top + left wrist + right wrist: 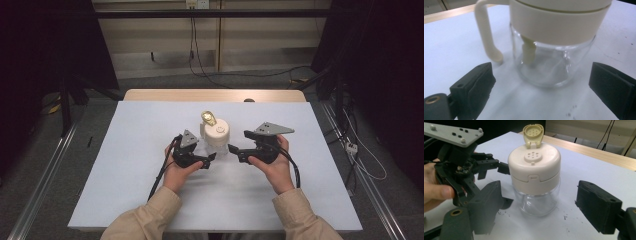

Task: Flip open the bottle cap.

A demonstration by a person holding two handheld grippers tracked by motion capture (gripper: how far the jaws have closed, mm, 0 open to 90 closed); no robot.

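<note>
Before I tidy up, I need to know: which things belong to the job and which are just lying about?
In the job:
glass jar
cream shaker lid, flip cap open
left gripper
right gripper

Lying about:
cables on the floor behind the table

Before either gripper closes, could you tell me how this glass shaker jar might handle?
The shaker jar looks empty, so probably light. Its smooth glass base may slip or crack under a hard squeeze. The wide cream lid could make it top-heavy.

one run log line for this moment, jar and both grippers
jar: upright on table, flip cap up | left gripper: open, jaws flank glass base, no contact | right gripper: open, jaws either side, no contact
</note>
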